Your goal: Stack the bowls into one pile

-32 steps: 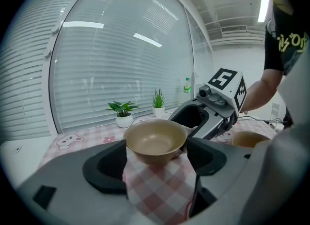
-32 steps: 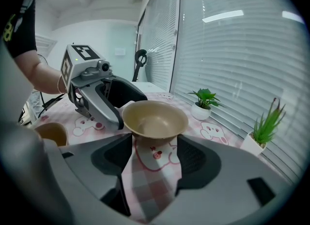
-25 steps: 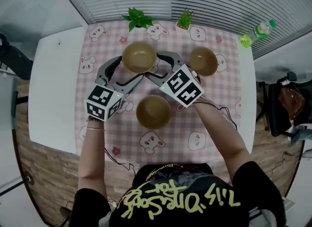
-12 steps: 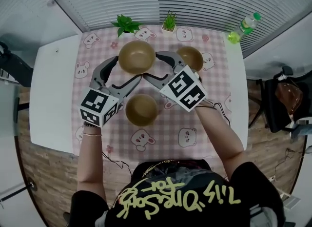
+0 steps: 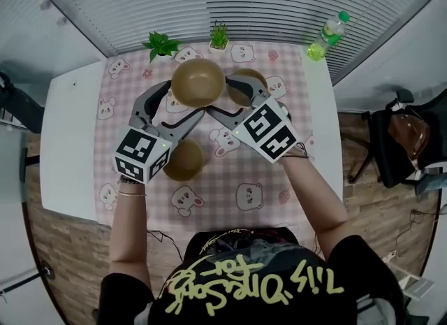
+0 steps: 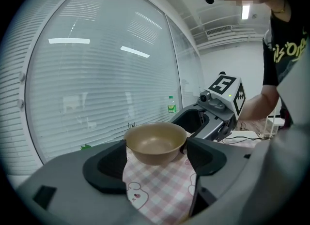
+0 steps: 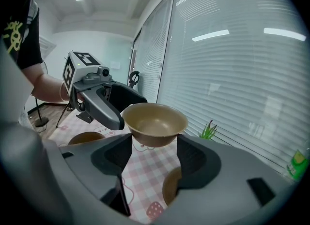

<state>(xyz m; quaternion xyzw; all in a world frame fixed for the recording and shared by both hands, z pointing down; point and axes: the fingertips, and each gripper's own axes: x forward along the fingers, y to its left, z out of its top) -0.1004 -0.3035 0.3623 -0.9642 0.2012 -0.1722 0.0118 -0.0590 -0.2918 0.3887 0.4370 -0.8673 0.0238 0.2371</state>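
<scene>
Three tan bowls are on show. One bowl [image 5: 198,82] hangs above the pink checked cloth [image 5: 258,170], caught from both sides. My left gripper [image 5: 186,100] is shut on its left part, and my right gripper [image 5: 220,98] is shut on its right part. In the left gripper view the bowl [image 6: 155,142] sits between the left gripper's [image 6: 155,160] pads. The right gripper view shows the same bowl [image 7: 154,123] between the right gripper's [image 7: 154,154] pads. A second bowl [image 5: 183,161] rests on the cloth, half hidden by the left marker cube. The third bowl [image 5: 241,84] lies behind the right gripper.
Two small potted plants [image 5: 160,42] [image 5: 219,35] and a green bottle [image 5: 326,35] stand along the far edge of the white table [image 5: 66,142]. Window blinds run behind the table. A chair with a bag [image 5: 405,142] stands to the right.
Both grippers have risen with the bowl between them and carried it to the right over the cloth, nearer the far right bowl. The other two bowls have stayed put.
</scene>
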